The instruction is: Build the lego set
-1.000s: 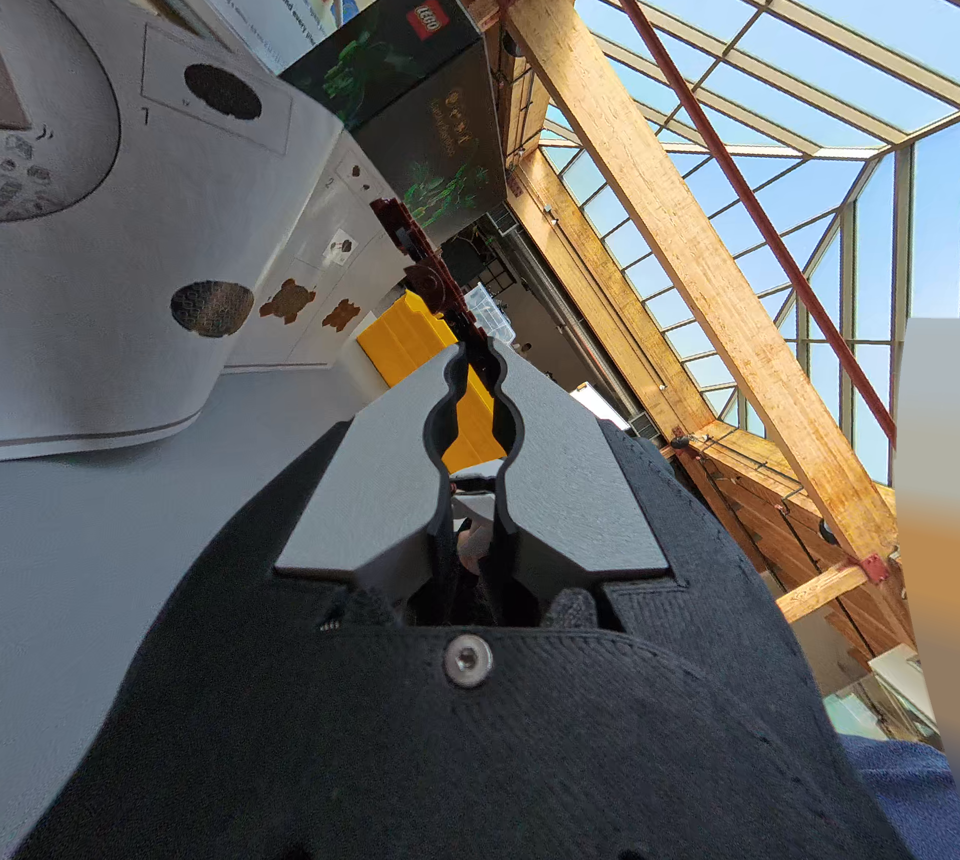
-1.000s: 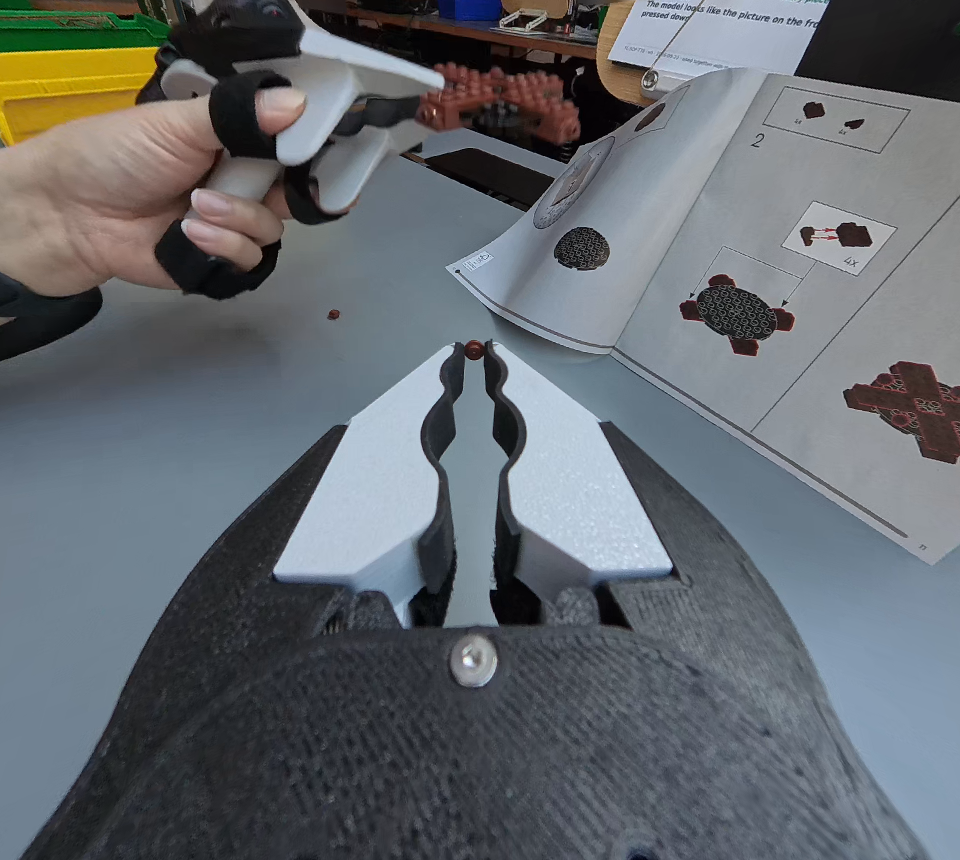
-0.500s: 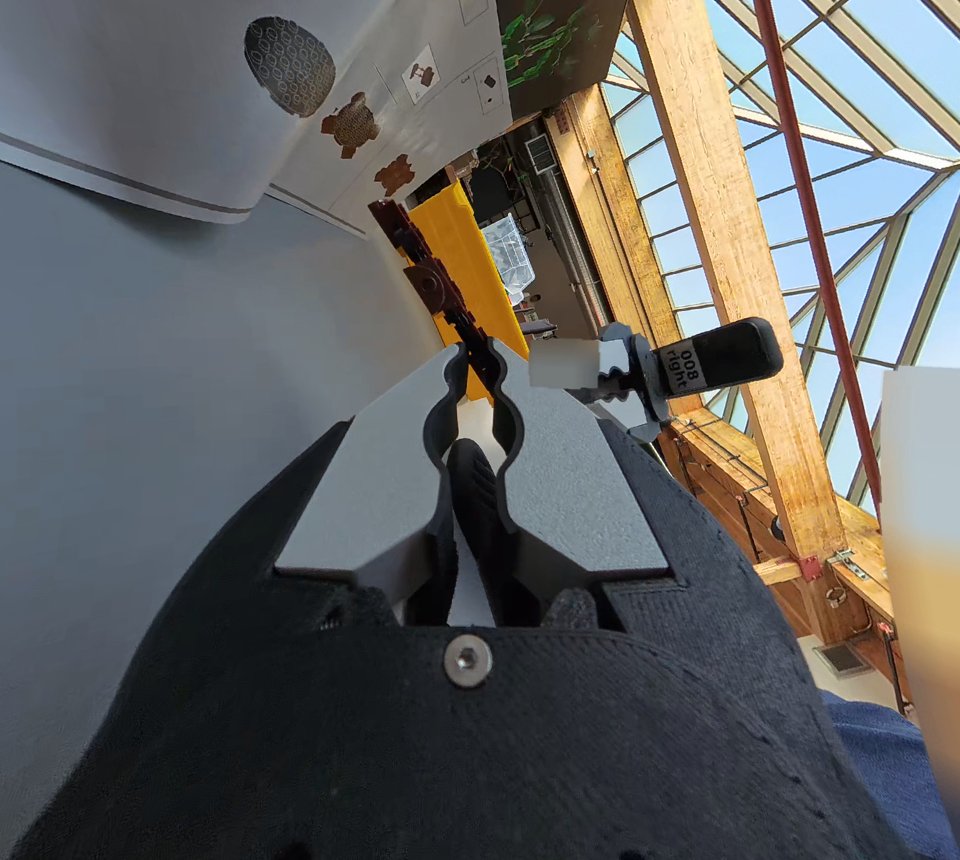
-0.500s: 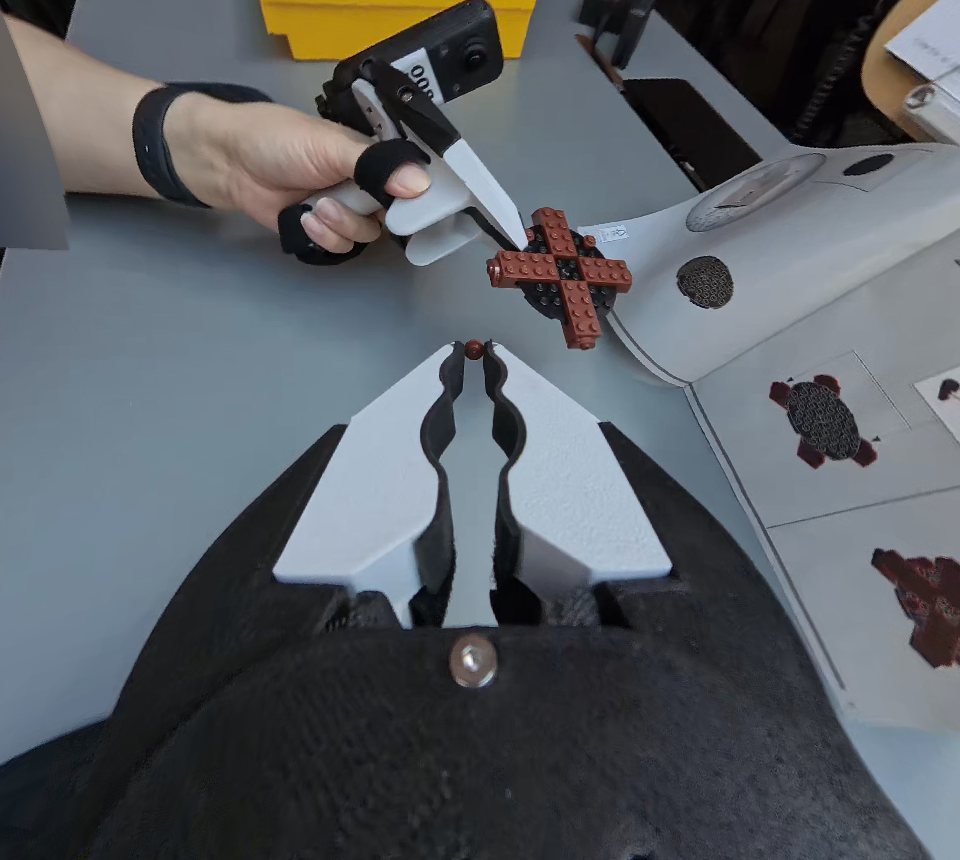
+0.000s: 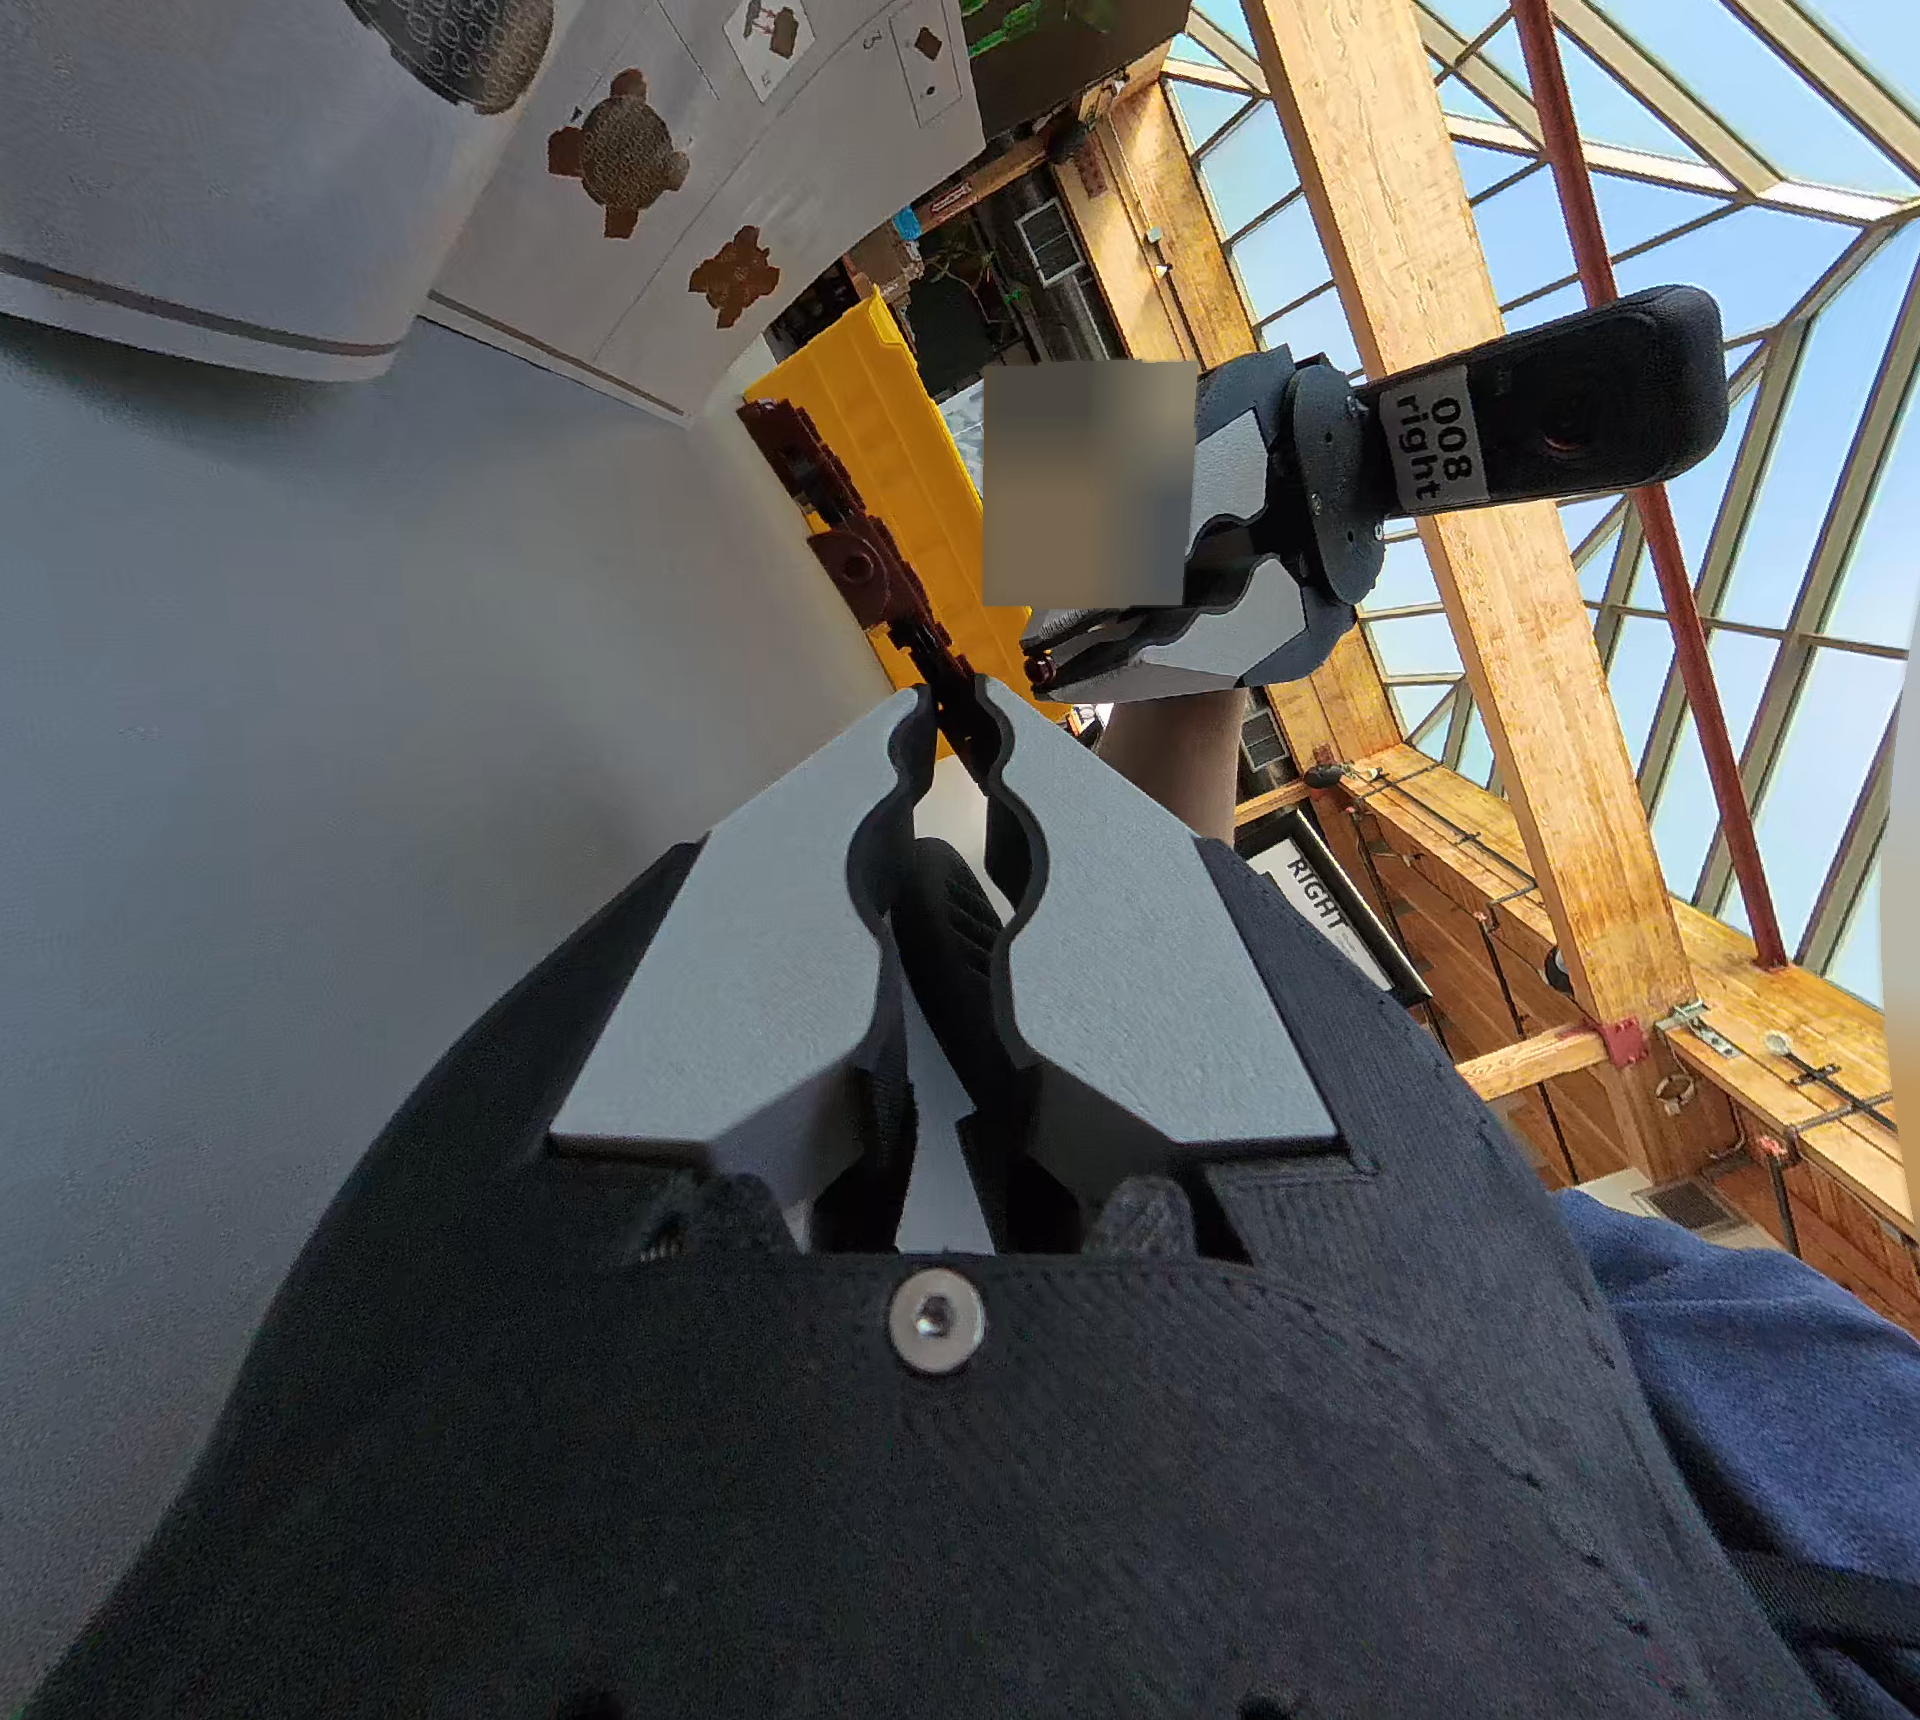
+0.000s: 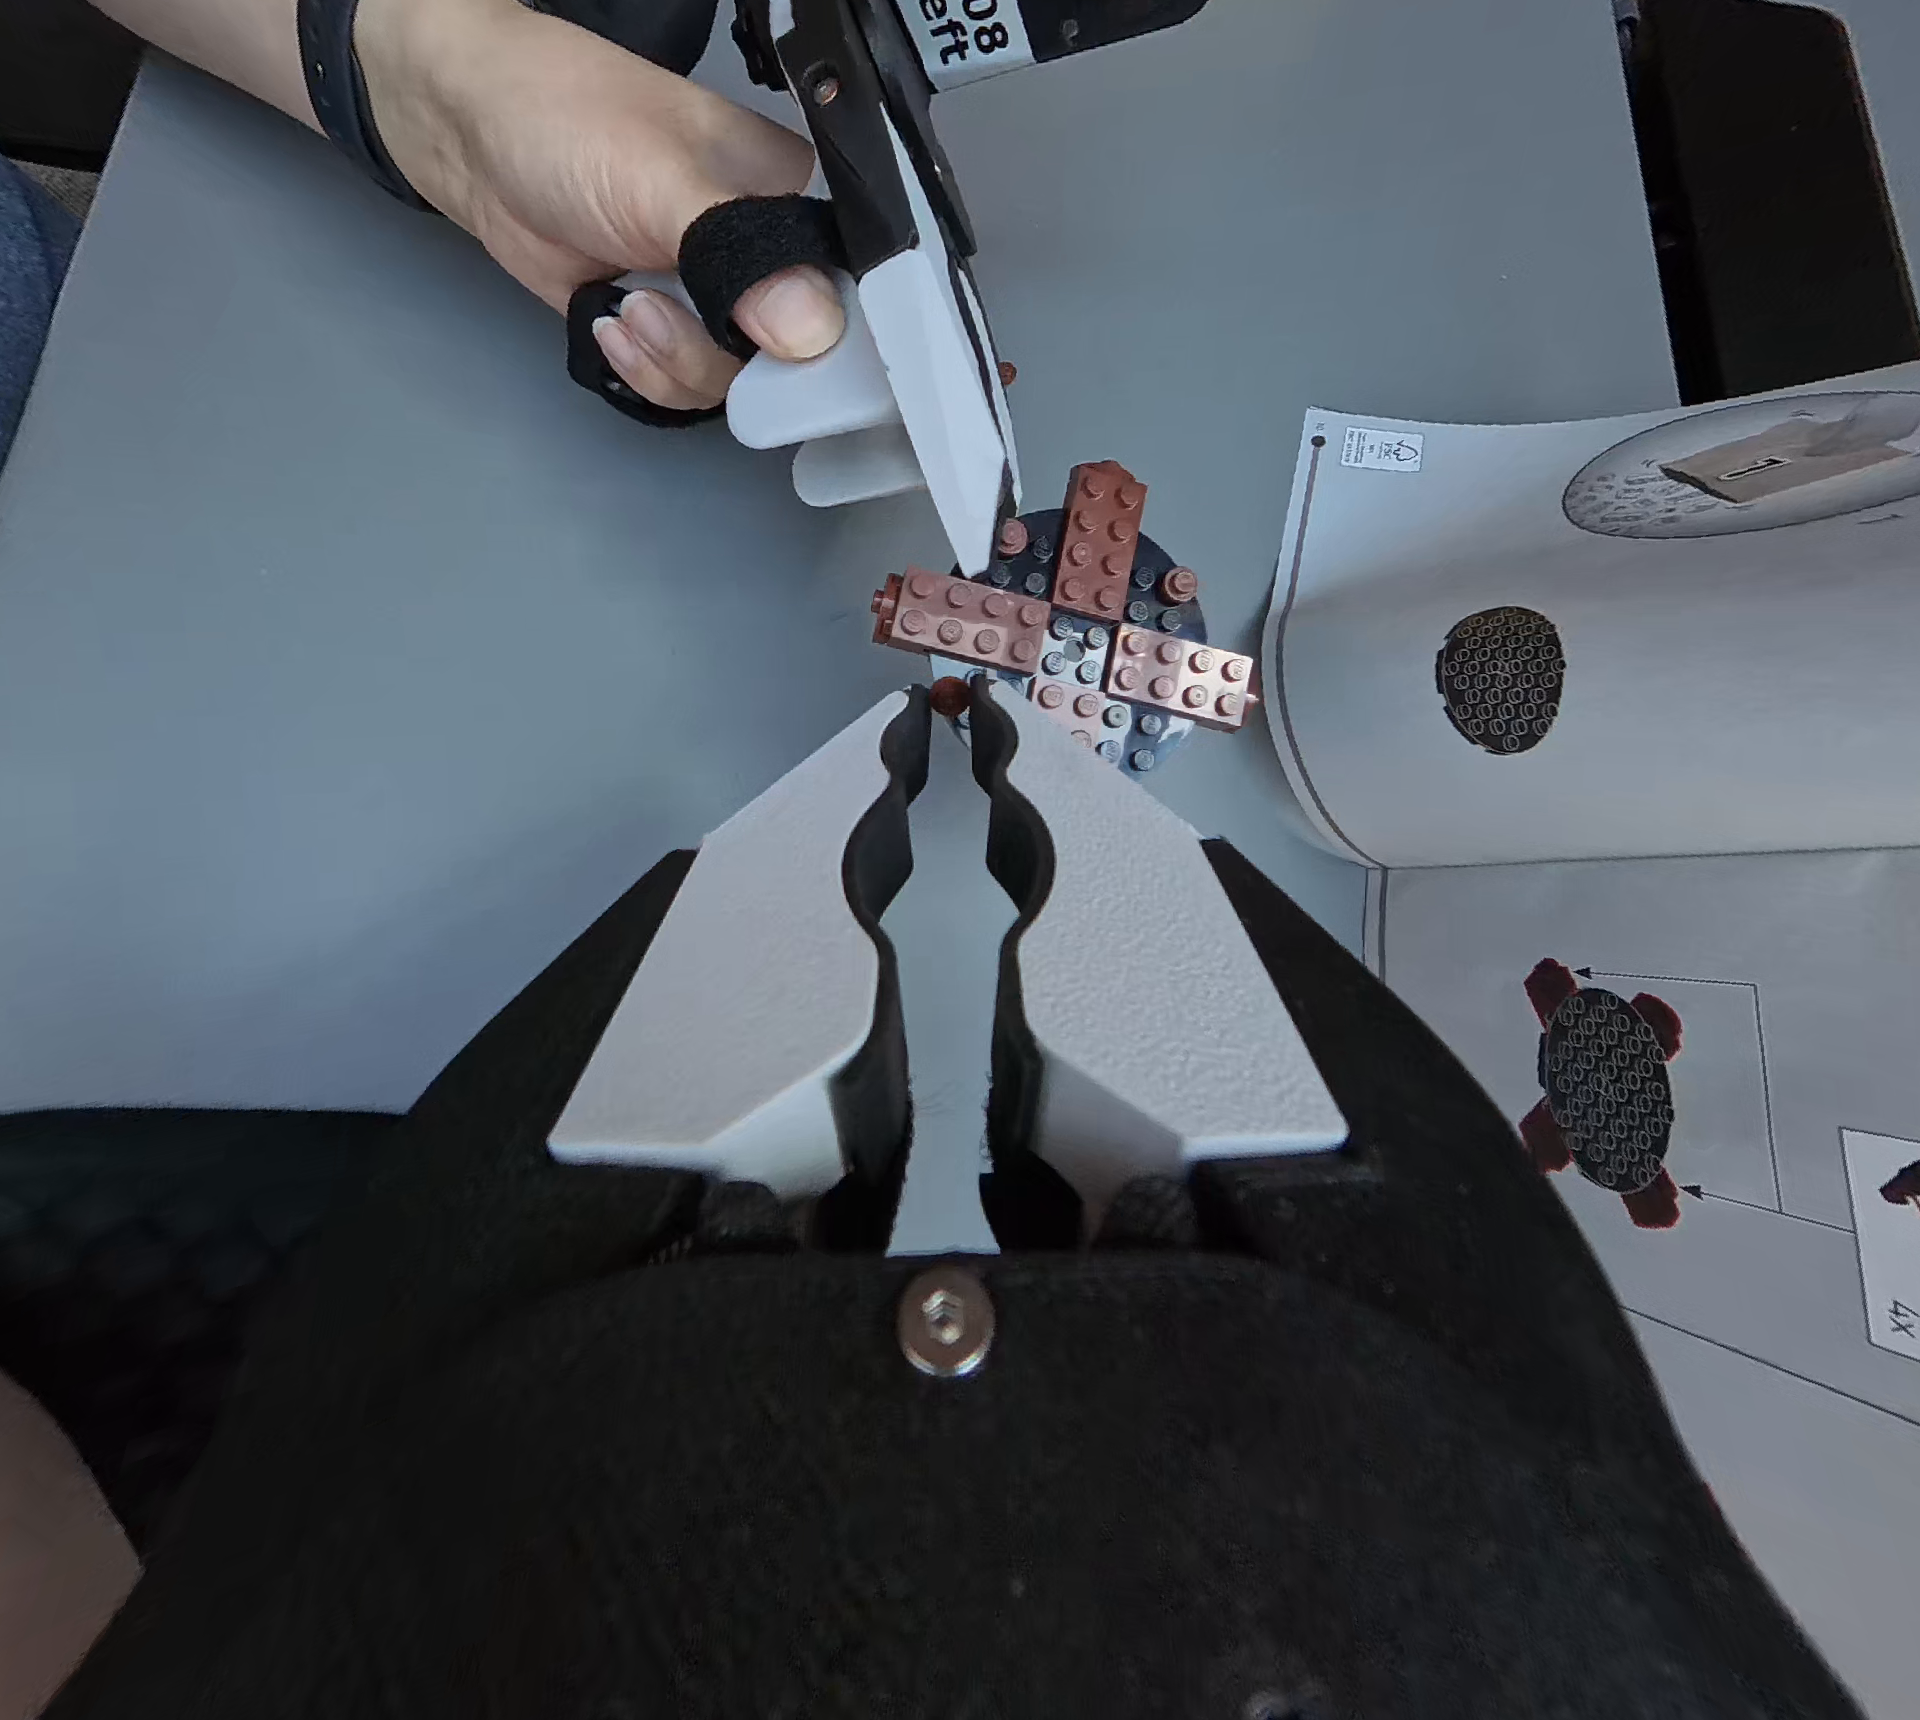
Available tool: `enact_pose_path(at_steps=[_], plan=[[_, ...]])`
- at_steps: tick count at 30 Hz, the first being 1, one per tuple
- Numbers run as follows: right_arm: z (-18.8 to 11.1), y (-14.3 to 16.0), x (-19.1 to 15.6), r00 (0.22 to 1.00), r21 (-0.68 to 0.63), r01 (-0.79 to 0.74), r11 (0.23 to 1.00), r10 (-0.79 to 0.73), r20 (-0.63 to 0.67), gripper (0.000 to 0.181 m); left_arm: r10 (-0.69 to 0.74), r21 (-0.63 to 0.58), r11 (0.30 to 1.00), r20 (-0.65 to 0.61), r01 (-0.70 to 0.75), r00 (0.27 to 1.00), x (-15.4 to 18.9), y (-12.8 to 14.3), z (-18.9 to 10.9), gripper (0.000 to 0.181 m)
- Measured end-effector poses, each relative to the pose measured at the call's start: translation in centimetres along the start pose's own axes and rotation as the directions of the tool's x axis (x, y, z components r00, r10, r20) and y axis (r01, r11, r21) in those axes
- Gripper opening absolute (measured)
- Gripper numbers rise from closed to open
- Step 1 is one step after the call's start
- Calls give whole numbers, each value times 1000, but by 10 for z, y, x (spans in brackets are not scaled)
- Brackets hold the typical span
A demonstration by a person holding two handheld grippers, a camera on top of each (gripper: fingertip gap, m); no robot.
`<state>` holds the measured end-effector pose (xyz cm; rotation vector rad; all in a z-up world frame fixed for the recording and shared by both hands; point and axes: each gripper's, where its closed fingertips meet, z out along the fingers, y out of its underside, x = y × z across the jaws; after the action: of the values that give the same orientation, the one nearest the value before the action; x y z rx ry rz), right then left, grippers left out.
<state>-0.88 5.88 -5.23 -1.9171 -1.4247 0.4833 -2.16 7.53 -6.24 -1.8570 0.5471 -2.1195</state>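
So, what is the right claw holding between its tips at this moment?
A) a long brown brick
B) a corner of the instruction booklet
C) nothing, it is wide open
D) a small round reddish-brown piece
D: in the right wrist view the right claw is pinched on a small round reddish-brown piece, just beside the round dark plate with the brown cross that the left claw grips.

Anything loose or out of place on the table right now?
One small brown stud lies loose on the grey table, beside the left gripper and apart from the round lego assembly. Nothing else stands out.
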Motion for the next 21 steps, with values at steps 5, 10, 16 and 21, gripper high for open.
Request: enact_pose_path(at_steps=[5,10,16,21], plan=[[-4,0,-4,999,23,23,999,-24,34,7,74,-7,997,-71,-75,995,17,3,5,4],[-9,2,-9,999,3,26,1000,-26,41,6,115,-23,993,-81,-117,990,24,9,9,3],[-10,8,-14,999,-74,30,997,-27,41,7,110,-42,993,-72,-113,991,23,15,11,3],[-10,13,-15,999,-125,32,992,-29,28,7,102,-39,994,-73,-105,992,22,14,11,3]])
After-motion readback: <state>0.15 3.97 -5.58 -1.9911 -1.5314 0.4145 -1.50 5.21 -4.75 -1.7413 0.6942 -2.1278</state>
